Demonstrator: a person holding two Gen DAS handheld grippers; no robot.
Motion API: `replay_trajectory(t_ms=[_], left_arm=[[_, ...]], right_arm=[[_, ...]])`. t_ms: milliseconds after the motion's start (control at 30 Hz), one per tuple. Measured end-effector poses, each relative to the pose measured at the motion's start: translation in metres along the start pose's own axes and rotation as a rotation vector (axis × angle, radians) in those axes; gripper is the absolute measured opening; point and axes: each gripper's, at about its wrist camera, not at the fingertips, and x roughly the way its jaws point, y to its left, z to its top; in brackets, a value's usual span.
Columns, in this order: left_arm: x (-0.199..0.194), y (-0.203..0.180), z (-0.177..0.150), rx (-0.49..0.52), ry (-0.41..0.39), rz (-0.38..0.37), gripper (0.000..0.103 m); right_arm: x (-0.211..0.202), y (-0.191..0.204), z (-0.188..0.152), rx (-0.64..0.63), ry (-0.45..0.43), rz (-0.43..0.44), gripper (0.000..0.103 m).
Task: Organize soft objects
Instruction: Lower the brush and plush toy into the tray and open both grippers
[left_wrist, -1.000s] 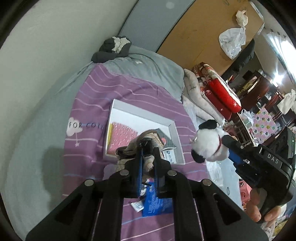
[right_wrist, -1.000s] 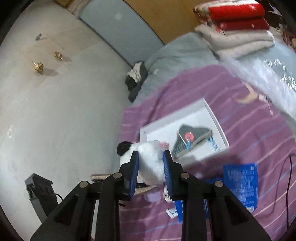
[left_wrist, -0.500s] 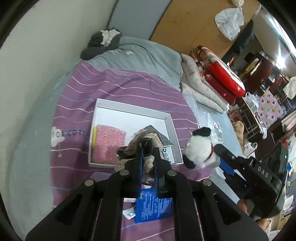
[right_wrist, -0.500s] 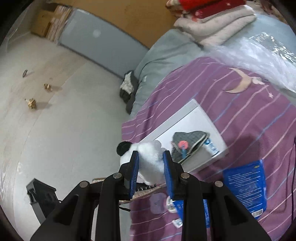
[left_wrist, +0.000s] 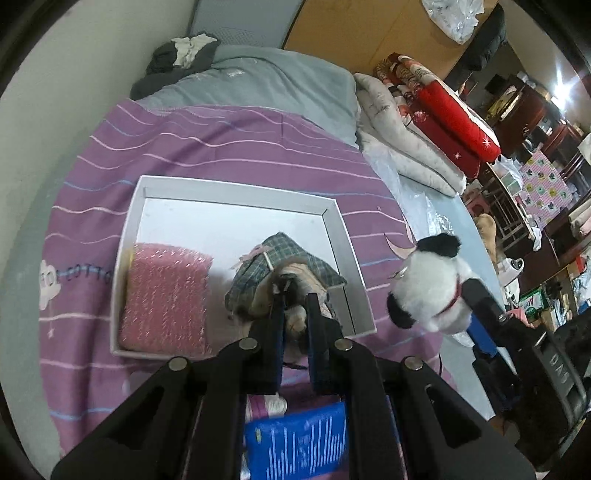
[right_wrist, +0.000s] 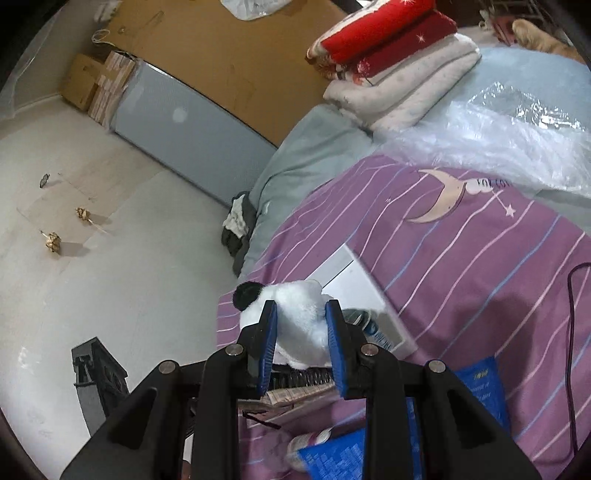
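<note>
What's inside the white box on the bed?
Inside the white box lie a pink sparkly cloth and a grey plaid item. The left gripper and its beige toy cover part.

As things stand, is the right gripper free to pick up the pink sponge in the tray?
Probably not: the right gripper is shut on the plush dog, and beside the white tray, not over the pink sponge.

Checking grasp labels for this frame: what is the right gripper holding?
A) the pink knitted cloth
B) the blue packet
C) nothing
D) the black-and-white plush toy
D: the right gripper has its blue pads pressed on either side of the black-and-white plush toy, and the left wrist view shows the same toy held up off the bed beside the white box.
</note>
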Motion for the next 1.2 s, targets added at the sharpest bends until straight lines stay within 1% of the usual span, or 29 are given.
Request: replay_trajectory(t_ms=[67, 133, 200, 267, 300, 333, 400, 500, 567, 633, 667, 733, 800, 967, 1033, 1100, 1200], left_arm=[[0.008, 0.002, 0.002, -0.007, 0.001, 0.004, 0.012], [0.012, 0.004, 0.004, -0.007, -0.022, 0.035, 0.012], [0.015, 0.004, 0.004, 0.008, -0.019, 0.090, 0.012], [0.022, 0.006, 0.000, 0.021, 0.009, 0.173, 0.012], [0.023, 0.008, -0.002, 0.023, -0.001, 0.194, 0.013], [0.023, 0.010, -0.004, 0.021, -0.009, 0.187, 0.013], [0.023, 0.016, -0.006, 0.005, 0.006, 0.162, 0.013], [0.023, 0.020, -0.007, -0.017, 0.017, 0.162, 0.014], [0.021, 0.021, -0.008, -0.027, 0.024, 0.164, 0.019], [0.019, 0.021, -0.010, -0.043, 0.032, 0.157, 0.039], [0.015, 0.020, -0.011, -0.052, 0.026, 0.157, 0.042], [0.002, 0.016, -0.013, -0.047, -0.016, 0.155, 0.047], [-0.008, 0.013, -0.013, -0.043, -0.040, 0.166, 0.052], [-0.039, 0.016, -0.012, -0.067, -0.094, 0.187, 0.055], [-0.048, 0.019, -0.011, -0.084, -0.096, 0.205, 0.059], [-0.053, 0.021, -0.011, -0.073, -0.098, 0.232, 0.061], [-0.057, 0.025, -0.010, -0.063, -0.104, 0.305, 0.061]], right_arm=[[0.011, -0.006, -0.002, -0.018, -0.004, -0.009, 0.025], [0.022, -0.012, -0.005, -0.034, -0.002, -0.026, 0.025], [0.034, -0.019, -0.009, -0.049, 0.007, -0.054, 0.025], [0.046, -0.027, -0.013, -0.060, 0.025, -0.085, 0.025], [0.050, -0.029, -0.014, -0.065, 0.032, -0.098, 0.025], [0.054, -0.032, -0.016, -0.067, 0.039, -0.113, 0.025], [0.063, -0.037, -0.019, -0.071, 0.060, -0.131, 0.025], [0.074, -0.038, -0.024, -0.089, 0.089, -0.152, 0.025], [0.078, -0.036, -0.027, -0.110, 0.107, -0.156, 0.025], [0.080, -0.032, -0.029, -0.128, 0.125, -0.153, 0.025], [0.081, -0.030, -0.030, -0.141, 0.131, -0.152, 0.025], [0.080, -0.027, -0.030, -0.173, 0.143, -0.160, 0.025], [0.079, -0.022, -0.029, -0.223, 0.148, -0.186, 0.025], [0.086, -0.015, -0.026, -0.286, 0.207, -0.195, 0.025], [0.097, -0.012, -0.029, -0.308, 0.245, -0.230, 0.025], [0.111, -0.012, -0.035, -0.324, 0.284, -0.287, 0.025], [0.122, -0.011, -0.044, -0.375, 0.289, -0.381, 0.025]])
